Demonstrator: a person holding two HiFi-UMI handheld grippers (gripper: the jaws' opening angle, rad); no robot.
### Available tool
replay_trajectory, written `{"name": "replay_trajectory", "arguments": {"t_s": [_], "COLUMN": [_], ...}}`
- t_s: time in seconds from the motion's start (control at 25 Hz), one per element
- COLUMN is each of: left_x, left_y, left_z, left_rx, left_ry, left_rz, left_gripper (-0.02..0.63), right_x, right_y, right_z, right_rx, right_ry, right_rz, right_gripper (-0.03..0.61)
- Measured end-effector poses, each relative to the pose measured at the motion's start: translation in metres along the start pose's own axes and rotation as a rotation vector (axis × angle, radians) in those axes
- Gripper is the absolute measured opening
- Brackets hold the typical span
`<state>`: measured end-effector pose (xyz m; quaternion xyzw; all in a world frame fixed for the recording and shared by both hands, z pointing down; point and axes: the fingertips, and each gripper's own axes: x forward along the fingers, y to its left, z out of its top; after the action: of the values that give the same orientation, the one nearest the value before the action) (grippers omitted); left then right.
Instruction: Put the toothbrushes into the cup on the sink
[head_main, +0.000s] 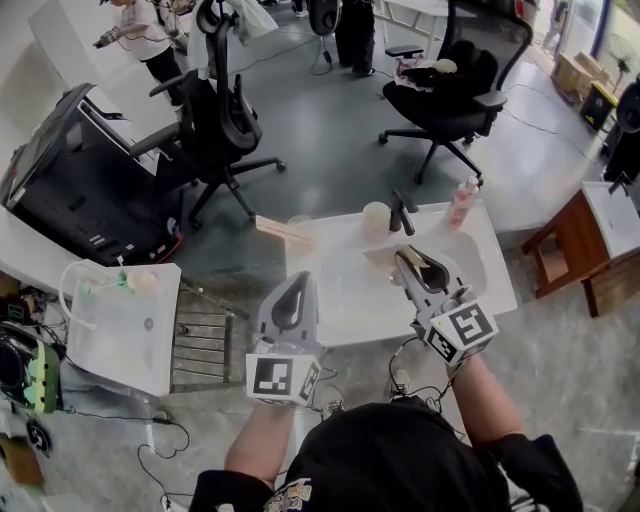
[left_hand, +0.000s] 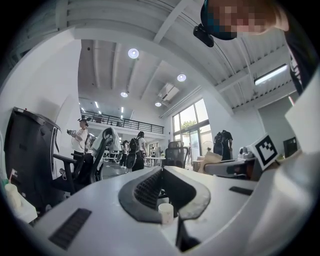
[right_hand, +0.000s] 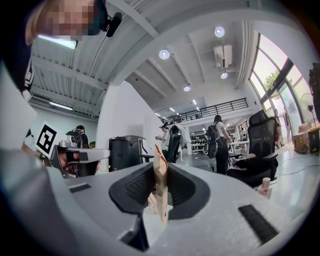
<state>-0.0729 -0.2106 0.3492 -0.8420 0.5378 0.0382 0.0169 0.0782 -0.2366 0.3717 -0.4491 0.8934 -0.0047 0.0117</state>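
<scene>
The cream cup (head_main: 376, 216) stands upper centre on the sink worktop (head_main: 340, 290), beside the faucet (head_main: 402, 212); its inside I cannot see. The jaws of the right gripper (right_hand: 161, 172) grip a tan toothbrush (right_hand: 160, 192); those of the left gripper (left_hand: 161, 172) are closed, empty. The pink bottle (head_main: 462, 202) label is unreadable.

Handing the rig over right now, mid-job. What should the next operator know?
Left gripper: shut, empty, above the left edge of the sink.
Right gripper: shut on a thin tan toothbrush, over the basin.
Cup: beside the faucet at the far edge; contents cannot be made out.
A tan stick, possibly another toothbrush, lies at the far left corner.
Done: one toothbrush gripped. Left: drop it into the cup, then probably fetch the stick.
</scene>
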Motion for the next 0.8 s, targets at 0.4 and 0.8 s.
{"name": "replay_trajectory", "arguments": {"t_s": [0.4,0.8], "left_x": [0.013,0.018], "left_y": [0.004,0.010], "left_z": [-0.022,-0.043], "left_rx": [-0.028,-0.056], "left_ry": [0.065,0.100], "left_rz": [0.000,-0.001], "left_gripper": [0.008,0.008], "right_x": [0.039,0.076], "right_y": [-0.033,-0.070], "right_z": [-0.007,-0.032], "right_rx": [-0.034,-0.105], "right_ry": [0.003,0.040], "right_rz": [-0.040,-0.123], "right_gripper": [0.075,0.075]}}
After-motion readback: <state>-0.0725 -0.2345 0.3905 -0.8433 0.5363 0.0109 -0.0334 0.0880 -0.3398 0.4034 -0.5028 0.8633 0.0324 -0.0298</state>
